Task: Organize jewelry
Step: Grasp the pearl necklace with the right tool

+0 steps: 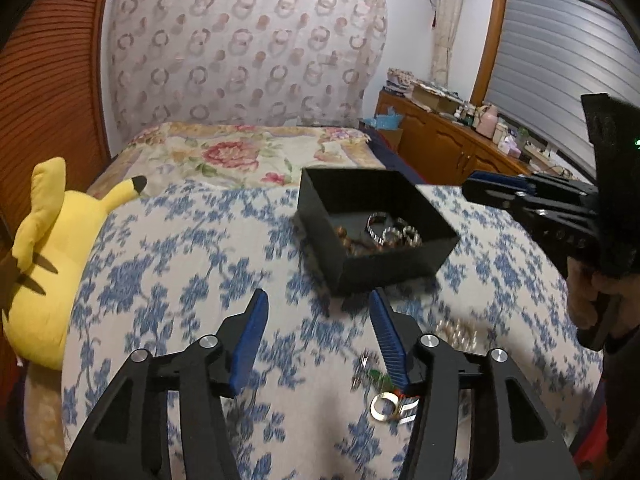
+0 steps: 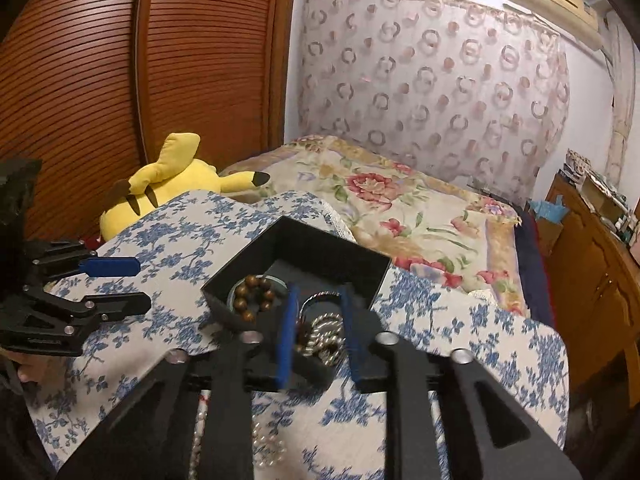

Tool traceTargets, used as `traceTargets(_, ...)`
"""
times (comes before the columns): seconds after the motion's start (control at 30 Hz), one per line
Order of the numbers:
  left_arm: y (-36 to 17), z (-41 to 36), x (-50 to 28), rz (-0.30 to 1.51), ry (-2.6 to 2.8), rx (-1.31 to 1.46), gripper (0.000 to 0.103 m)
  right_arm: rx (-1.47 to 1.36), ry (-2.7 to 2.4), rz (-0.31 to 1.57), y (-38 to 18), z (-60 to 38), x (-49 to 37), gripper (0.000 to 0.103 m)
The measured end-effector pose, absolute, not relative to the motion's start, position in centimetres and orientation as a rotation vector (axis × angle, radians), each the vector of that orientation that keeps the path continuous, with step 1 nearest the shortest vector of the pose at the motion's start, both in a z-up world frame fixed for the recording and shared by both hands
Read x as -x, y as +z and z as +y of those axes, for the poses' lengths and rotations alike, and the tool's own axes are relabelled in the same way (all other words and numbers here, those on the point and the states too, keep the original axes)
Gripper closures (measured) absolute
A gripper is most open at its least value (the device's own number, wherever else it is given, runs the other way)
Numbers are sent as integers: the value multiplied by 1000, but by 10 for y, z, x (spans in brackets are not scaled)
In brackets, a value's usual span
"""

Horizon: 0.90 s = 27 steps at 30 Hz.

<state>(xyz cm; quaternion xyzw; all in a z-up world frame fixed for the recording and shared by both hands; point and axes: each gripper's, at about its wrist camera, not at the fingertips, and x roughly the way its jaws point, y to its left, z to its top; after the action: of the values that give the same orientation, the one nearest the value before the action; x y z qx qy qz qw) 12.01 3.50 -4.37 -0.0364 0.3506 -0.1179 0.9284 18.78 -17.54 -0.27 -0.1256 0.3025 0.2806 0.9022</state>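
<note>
Right wrist view shows the right claw [image 2: 316, 334] slightly apart above the black box [image 2: 256, 258], the left claw [image 1: 316, 332] apart and empty beside it; loose rings [image 1: 386, 406] near the box risk being knocked off.

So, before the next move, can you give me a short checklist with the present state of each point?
1. Left gripper empty, jaws apart: ok.
2. Right gripper pads free of jewelry: ok, open above the open black square box.
3. Box holds the brown wooden bead bracelet and silver chain pieces: ok.
4. All jewelry stored: not ok; a gold ring and pale bead bracelet lie on the blue floral cloth.
5. Ring's exact position: cannot tell, blurred.
</note>
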Motion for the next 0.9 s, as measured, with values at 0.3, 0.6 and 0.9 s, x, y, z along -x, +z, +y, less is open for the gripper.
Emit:
traceTargets(0.3, -63, 33, -91, 759, -258, 50, 37, 211, 601, 680, -33, -192, -141, 76)
traceTargets(0.6, -74, 20, -76, 781, -263, -8, 14, 188, 640, 762, -68, -197, -101, 60)
traceTargets(0.9, -87, 18, -79, 821, -256, -27, 12, 173, 674, 798, -78, -189, -90, 60)
